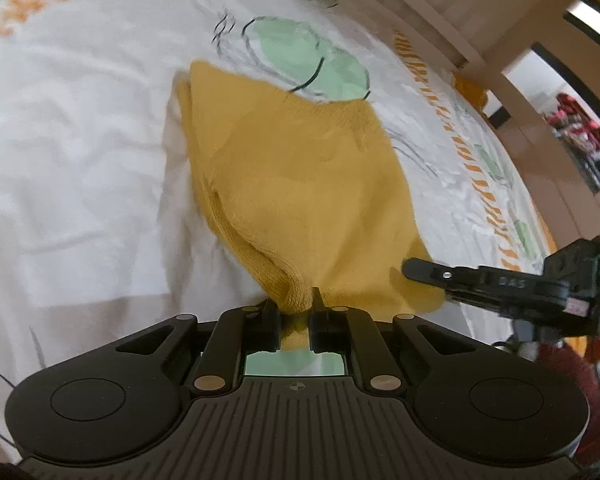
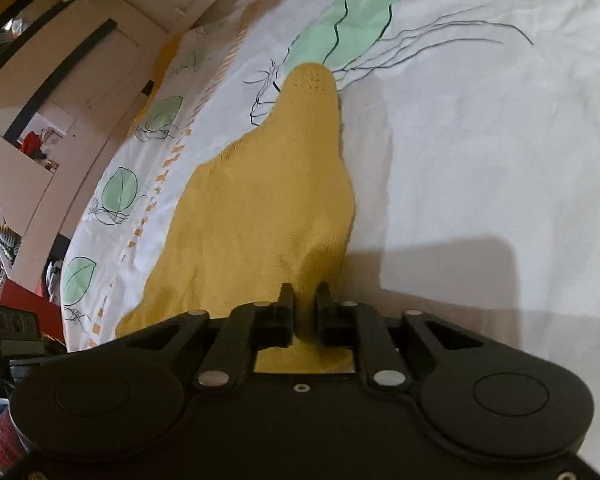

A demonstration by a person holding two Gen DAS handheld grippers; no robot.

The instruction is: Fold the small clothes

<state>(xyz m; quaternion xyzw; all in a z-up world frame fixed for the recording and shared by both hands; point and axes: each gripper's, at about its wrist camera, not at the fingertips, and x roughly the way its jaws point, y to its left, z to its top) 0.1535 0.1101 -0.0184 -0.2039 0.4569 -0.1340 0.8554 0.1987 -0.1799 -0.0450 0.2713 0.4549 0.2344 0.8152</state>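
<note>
A small mustard-yellow knitted garment (image 1: 300,184) lies on a white bedsheet (image 1: 80,140) printed with green leaves. My left gripper (image 1: 294,306) is shut on a bunched edge of it. My right gripper (image 2: 305,296) is shut on another edge of the same garment (image 2: 268,200), which stretches away from it toward a narrow far end. In the left wrist view the right gripper (image 1: 416,270) comes in from the right, over the garment's near corner.
The sheet (image 2: 480,140) has an orange dashed border. A wooden bed frame (image 1: 440,12) runs along the far edge. Beyond it are wardrobe panels (image 2: 80,60) and a pile of clothes (image 1: 580,128). A red item (image 2: 32,304) sits at the bed's side.
</note>
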